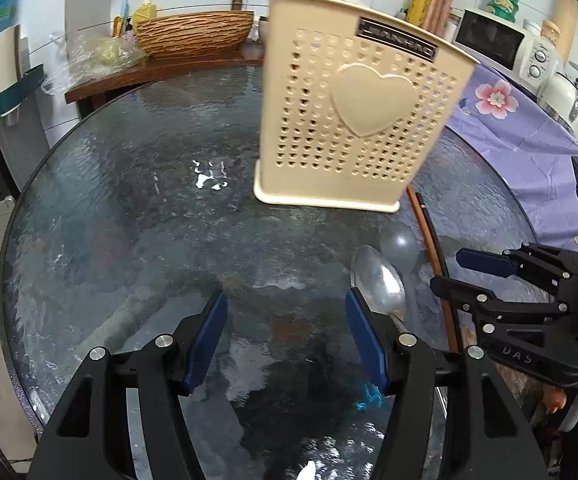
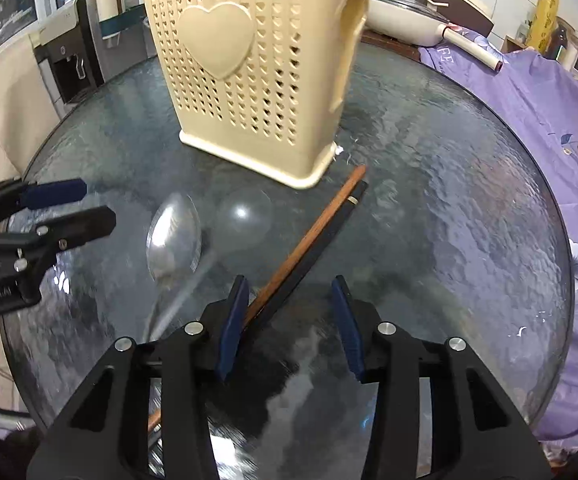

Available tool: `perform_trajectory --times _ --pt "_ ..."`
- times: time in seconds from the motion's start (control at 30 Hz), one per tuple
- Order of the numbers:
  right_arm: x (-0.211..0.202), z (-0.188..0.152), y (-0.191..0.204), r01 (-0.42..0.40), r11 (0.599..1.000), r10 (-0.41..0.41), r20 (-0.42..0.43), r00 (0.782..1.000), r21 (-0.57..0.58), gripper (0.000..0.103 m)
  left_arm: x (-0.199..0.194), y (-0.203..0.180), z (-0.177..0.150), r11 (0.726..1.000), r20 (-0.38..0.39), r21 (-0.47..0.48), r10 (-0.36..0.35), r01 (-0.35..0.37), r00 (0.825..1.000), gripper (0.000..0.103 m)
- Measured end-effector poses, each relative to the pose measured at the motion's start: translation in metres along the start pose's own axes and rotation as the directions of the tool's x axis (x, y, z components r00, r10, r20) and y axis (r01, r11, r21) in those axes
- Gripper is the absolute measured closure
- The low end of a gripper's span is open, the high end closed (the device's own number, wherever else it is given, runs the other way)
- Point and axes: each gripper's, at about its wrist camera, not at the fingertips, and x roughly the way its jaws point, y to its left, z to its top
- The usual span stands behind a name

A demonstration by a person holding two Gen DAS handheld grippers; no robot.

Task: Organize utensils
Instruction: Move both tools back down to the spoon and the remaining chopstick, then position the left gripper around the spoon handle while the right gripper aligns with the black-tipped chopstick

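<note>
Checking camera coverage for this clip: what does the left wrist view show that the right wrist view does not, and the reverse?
Only the left wrist view: a woven brown basket and a white microwave behind the table.

Only the right wrist view: the beige holder's side opening and a white lidded pot.

Both: the beige perforated plastic utensil holder with a heart, two metal spoons, a brown and a black chopstick, the round glass table, and both open tongs.
</note>
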Motion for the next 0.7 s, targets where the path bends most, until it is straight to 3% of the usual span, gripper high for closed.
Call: perform_trajectory --times 0.3,0.6,0.7 --pt "-0.011 -0.015 -0.027 -0.014 0.999 0.014 -0.014 1.0 -0.034 0.06 0.008 -0.028 -0.002 0.998 -0.033 0.024 -0.065 0.065 0.997 0.044" --pt "-0.013 -0.015 -0.034 -0.017 1.0 0.017 -0.025 1.0 -0.023 0.063 0.019 -0.055 0.001 0.997 -0.017 0.072 -0.009 0.01 1.0 0.043" --pt "-0.013 -0.017 -0.036 -0.024 1.0 0.024 -0.022 0.999 -0.016 0.063 0.028 -0.054 0.004 0.999 -0.033 0.047 -0.009 0.01 0.999 0.044"
